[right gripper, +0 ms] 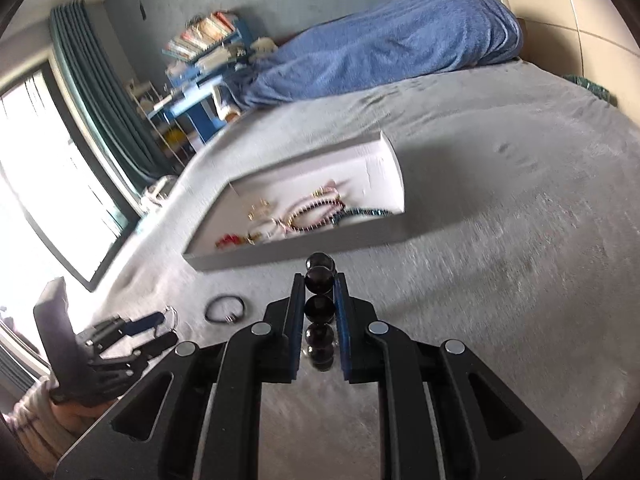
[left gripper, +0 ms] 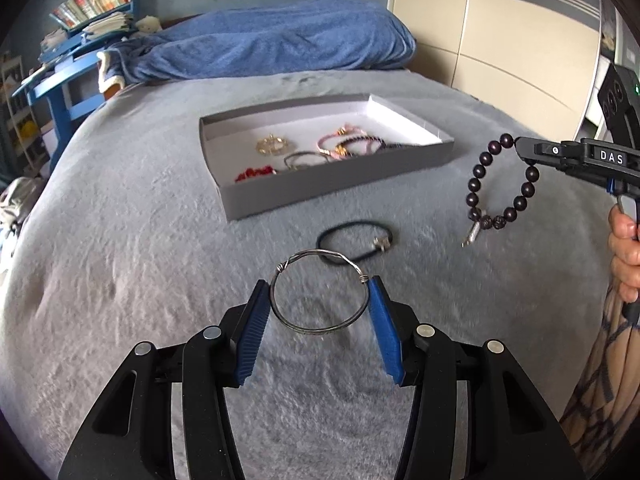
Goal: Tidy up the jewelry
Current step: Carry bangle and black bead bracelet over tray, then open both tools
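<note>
My left gripper [left gripper: 319, 282] is shut on a silver wire bangle [left gripper: 308, 331], which spans the gap between its blue pads just above the grey bedspread. At the right edge of the left wrist view, my right gripper [left gripper: 520, 146] is shut on a dark bead bracelet [left gripper: 474, 184] that hangs below it in the air. The right wrist view shows the beads [right gripper: 319, 278] pinched between that gripper's pads [right gripper: 319, 278]. A black cord bracelet [left gripper: 340, 224] [right gripper: 208, 312] lies on the bed in front of a shallow grey box [left gripper: 320, 192] [right gripper: 288, 252] holding several bracelets.
A blue blanket [left gripper: 280, 44] is heaped at the head of the bed. A blue shelf with books [left gripper: 68, 80] stands at the left, wardrobe doors [left gripper: 500, 40] at the right. A window with curtains [right gripper: 48, 180] lies beyond the bed's left edge. A hand [left gripper: 624, 248] grips the right tool.
</note>
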`<state>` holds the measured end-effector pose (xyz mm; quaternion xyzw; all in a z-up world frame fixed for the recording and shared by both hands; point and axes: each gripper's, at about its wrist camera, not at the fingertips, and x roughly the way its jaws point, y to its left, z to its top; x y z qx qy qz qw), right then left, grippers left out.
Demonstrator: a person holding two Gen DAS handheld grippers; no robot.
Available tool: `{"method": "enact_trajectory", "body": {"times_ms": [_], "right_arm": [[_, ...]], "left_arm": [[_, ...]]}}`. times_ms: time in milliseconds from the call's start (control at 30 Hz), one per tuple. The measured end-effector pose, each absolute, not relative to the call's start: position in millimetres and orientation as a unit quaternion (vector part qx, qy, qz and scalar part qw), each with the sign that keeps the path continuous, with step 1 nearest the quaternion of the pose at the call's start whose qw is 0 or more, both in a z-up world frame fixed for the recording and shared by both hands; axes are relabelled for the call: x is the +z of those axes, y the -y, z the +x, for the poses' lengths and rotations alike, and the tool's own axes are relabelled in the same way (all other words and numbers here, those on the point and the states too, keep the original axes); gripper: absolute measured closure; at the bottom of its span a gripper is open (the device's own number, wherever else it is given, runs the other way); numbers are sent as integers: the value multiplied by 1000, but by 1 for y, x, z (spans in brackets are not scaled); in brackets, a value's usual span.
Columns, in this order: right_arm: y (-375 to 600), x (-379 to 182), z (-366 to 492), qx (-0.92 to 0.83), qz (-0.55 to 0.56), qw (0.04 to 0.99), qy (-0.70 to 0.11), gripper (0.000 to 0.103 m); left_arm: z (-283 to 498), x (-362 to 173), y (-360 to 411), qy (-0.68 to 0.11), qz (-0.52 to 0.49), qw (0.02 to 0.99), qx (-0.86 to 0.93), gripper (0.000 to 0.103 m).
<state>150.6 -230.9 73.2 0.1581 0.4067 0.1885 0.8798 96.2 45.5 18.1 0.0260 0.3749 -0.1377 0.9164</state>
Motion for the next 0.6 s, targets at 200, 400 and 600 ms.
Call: {"method": "enact_trajectory", "body": {"times_ms": [200,400,600], "right_arm": [[231,86,155,186,171,888,-384,89],[227,98,166,190,175,899,-353,89],[217,108,181,208,164,906,-329,89]], "left_arm": [[104,36,-44,-357,33,923,-136,52],[121,50,-40,-346,44,928,-134,52],[145,57,-36,-342,44,930,-126,52]]}}
